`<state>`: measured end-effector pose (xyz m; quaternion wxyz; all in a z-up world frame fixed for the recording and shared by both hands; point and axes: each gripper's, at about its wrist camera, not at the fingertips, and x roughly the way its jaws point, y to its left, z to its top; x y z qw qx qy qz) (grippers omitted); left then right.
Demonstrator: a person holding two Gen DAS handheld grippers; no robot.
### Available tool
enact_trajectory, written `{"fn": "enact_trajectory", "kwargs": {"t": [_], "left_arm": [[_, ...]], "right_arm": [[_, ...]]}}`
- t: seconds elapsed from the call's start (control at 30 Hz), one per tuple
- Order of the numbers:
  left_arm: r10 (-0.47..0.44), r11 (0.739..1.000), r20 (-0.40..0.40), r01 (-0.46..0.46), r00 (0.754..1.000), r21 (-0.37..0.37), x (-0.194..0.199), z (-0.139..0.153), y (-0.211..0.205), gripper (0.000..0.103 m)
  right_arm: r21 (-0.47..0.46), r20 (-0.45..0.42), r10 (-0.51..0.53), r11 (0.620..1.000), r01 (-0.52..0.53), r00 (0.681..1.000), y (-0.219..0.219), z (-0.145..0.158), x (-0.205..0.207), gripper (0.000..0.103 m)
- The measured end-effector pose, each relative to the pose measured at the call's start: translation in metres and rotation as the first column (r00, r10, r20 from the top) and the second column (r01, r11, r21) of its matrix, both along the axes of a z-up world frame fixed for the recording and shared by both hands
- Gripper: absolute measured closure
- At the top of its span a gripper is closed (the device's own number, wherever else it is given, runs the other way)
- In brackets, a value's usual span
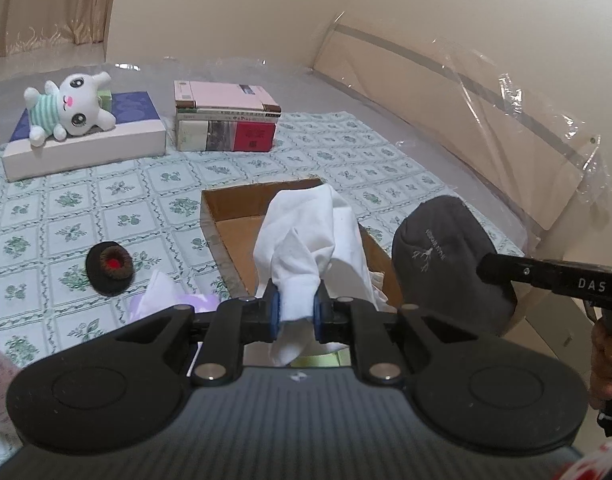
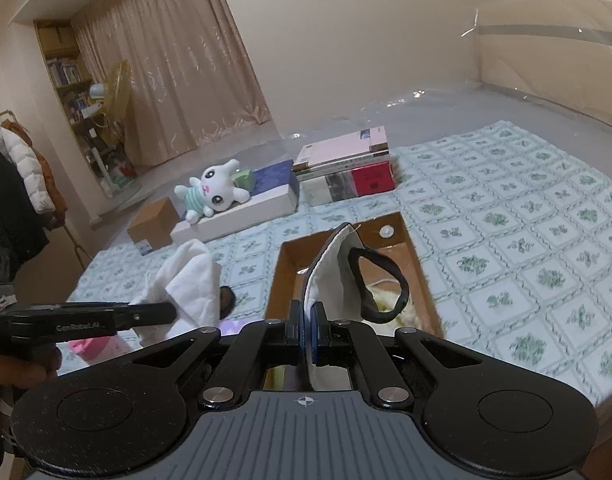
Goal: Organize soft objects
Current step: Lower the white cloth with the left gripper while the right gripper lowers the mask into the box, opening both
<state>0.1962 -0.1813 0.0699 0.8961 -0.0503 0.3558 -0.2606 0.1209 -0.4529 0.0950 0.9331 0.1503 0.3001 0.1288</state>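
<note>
My left gripper [image 1: 298, 310] is shut on a white cloth [image 1: 309, 236] and holds it above the near end of an open cardboard box [image 1: 234, 216]. In the right wrist view the cloth [image 2: 186, 280] hangs left of the box [image 2: 284, 276]. My right gripper [image 2: 307, 330] is shut on a grey eye mask with a white lining and black strap [image 2: 337, 276], held upright over the box. The mask's grey outer side [image 1: 445, 252] shows in the left wrist view. A pale soft thing [image 2: 389, 300] lies in the box.
A black and red scrunchie [image 1: 110, 268] and a lilac cloth [image 1: 166, 300] lie on the patterned bedspread [image 1: 66, 200]. A plush rabbit [image 1: 72, 106] lies on a flat white box [image 1: 86, 148] beside a stack of books [image 1: 226, 120]. A plastic-wrapped headboard [image 1: 465, 112] is at the right.
</note>
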Motion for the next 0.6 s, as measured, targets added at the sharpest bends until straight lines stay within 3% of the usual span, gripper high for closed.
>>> {"fn": "enact_trajectory", "kwargs": {"t": [0.6], "left_arm": [[0.04,0.999,-0.083,-0.038,0.996,0.019,0.107,-0.054,-0.051,0.089]], "right_arm": [[-0.121,-0.034,0.103,0.987,-0.106,0.994,0.0,-0.031,0.13,0.1]]}}
